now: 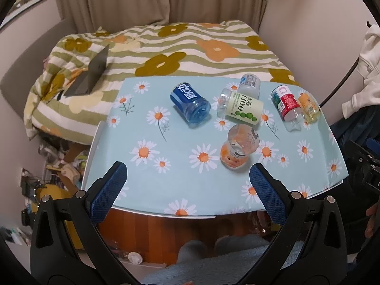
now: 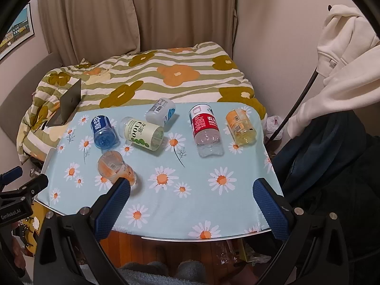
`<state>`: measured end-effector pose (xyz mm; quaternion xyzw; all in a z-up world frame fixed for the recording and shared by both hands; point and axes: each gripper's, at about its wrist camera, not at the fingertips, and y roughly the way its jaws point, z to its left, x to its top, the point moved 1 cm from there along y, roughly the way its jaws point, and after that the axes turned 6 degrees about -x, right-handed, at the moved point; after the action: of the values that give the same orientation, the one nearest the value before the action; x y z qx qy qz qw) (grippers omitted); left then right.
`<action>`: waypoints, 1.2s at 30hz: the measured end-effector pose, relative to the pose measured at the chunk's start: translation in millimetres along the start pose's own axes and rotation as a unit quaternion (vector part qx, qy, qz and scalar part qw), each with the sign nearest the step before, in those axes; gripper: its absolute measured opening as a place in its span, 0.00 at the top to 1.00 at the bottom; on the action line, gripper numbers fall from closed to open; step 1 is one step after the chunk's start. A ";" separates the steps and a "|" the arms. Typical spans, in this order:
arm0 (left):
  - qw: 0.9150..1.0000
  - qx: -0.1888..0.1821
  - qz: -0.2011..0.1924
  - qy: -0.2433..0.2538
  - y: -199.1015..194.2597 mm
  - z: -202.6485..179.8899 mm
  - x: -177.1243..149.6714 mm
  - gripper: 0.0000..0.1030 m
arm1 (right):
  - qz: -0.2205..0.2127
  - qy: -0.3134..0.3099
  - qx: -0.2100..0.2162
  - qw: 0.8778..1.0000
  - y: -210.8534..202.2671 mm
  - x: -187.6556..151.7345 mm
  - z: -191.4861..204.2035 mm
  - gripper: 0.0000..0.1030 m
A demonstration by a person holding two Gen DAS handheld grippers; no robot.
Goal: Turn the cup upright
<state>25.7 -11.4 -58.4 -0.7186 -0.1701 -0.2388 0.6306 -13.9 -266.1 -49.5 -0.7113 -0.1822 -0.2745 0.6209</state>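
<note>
Left gripper [image 1: 187, 178]: spread wide, holding nothing.
Right gripper [image 2: 190, 194]: wide open, holding nothing.
Orange cup [image 1: 238, 149]: near-centre, standing; five cups lie beyond.
Risk: a cup's round plastic wall may roll from the pads.

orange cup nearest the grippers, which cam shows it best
The left wrist view: the orange cup stands whole and unblocked, open rim up, just ahead of the open left gripper. In the right wrist view a finger of the open right gripper covers its lower edge.
</note>
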 end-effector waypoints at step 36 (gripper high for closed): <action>1.000 0.003 -0.009 0.004 -7.4 -3.4 3.7 0.00 | -0.001 0.001 0.000 1.000 -0.8 0.6 -0.1 0.00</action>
<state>24.3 -13.9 -49.9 -0.7139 -0.1748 -0.2471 0.6314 -14.0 -266.1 -48.4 -0.7106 -0.1821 -0.2758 0.6212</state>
